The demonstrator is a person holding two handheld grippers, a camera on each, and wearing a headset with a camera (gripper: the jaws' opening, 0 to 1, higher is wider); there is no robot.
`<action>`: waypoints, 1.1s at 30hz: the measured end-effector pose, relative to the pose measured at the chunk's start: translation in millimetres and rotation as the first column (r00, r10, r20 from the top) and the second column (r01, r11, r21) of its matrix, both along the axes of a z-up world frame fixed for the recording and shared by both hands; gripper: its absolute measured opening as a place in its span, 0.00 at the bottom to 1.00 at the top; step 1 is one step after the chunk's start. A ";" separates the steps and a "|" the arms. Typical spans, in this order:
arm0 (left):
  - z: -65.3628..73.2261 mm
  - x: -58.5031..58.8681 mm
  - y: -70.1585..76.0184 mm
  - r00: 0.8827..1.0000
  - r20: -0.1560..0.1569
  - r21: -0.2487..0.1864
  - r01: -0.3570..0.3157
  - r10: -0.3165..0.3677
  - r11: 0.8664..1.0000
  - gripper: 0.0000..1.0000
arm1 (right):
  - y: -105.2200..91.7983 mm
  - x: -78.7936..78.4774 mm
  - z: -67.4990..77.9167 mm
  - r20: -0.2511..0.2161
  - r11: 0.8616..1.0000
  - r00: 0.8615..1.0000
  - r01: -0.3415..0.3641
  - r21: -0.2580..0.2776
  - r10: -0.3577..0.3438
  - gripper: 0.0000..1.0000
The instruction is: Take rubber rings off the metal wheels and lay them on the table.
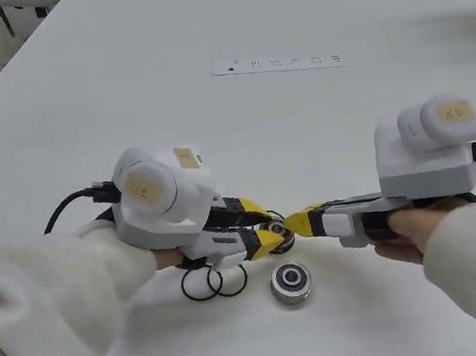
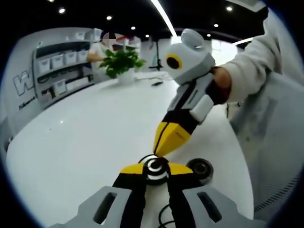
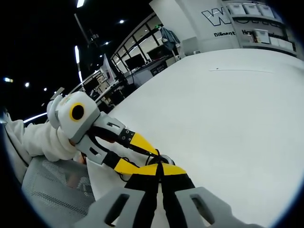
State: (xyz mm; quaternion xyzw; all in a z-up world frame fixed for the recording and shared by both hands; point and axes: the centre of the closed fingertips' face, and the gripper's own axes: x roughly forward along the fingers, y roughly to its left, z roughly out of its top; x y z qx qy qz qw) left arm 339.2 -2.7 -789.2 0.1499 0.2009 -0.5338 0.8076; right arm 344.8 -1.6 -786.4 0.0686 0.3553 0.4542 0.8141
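Note:
My left gripper [image 1: 273, 234] is shut on a small metal wheel [image 1: 278, 235], held just above the white table [image 1: 217, 146]. In the left gripper view the wheel [image 2: 156, 172] sits between the yellow tips of that gripper [image 2: 156, 168]. My right gripper [image 1: 290, 224] comes in from the right with its jaws together, and its tips [image 2: 158, 151] pinch the thin black rubber ring at the wheel's rim. In the right gripper view the right gripper [image 3: 159, 169] meets the wheel [image 3: 164, 159]. A second wheel [image 1: 291, 281] lies on the table below them. Two loose black rings [image 1: 201, 284] [image 1: 231, 279] lie beside it.
A white power strip [image 1: 282, 62] lies far back on the table. A black cable [image 1: 66, 208] trails from the left gripper. A potted plant [image 2: 121, 64] stands at the table's far end in the left gripper view. The person's white sleeves [image 1: 36, 298] cover the near corners.

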 end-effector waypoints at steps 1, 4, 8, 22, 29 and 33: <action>0.8 -0.5 0.3 1.000 0.002 0.001 0.002 -0.002 1.000 0.21 | -0.3 0.2 1.0 0.001 1.000 1.000 0.001 0.001 -0.001 0.00; 5.6 -1.5 1.4 1.000 0.009 0.000 0.002 -0.002 1.000 0.24 | -2.0 1.5 5.9 0.004 1.000 1.000 0.011 0.010 -0.011 0.00; 14.6 -5.5 2.5 1.000 0.025 0.000 0.013 -0.013 1.000 0.27 | -4.8 2.5 12.8 0.011 1.000 1.000 0.023 0.021 -0.023 0.00; 56.3 -11.5 15.5 0.997 0.071 -0.024 0.023 -0.022 0.999 0.45 | -13.8 8.4 42.7 0.051 0.995 0.996 0.073 0.072 -0.077 0.00; 74.0 -15.3 27.0 0.996 0.093 -0.047 0.000 0.004 0.999 0.51 | -16.7 10.8 58.2 0.064 0.989 0.992 0.099 0.109 -0.106 0.00; 76.5 -21.7 36.0 0.994 0.104 -0.035 -0.005 0.008 0.999 0.53 | -14.4 10.0 69.5 0.074 0.985 0.991 0.101 0.137 -0.112 0.00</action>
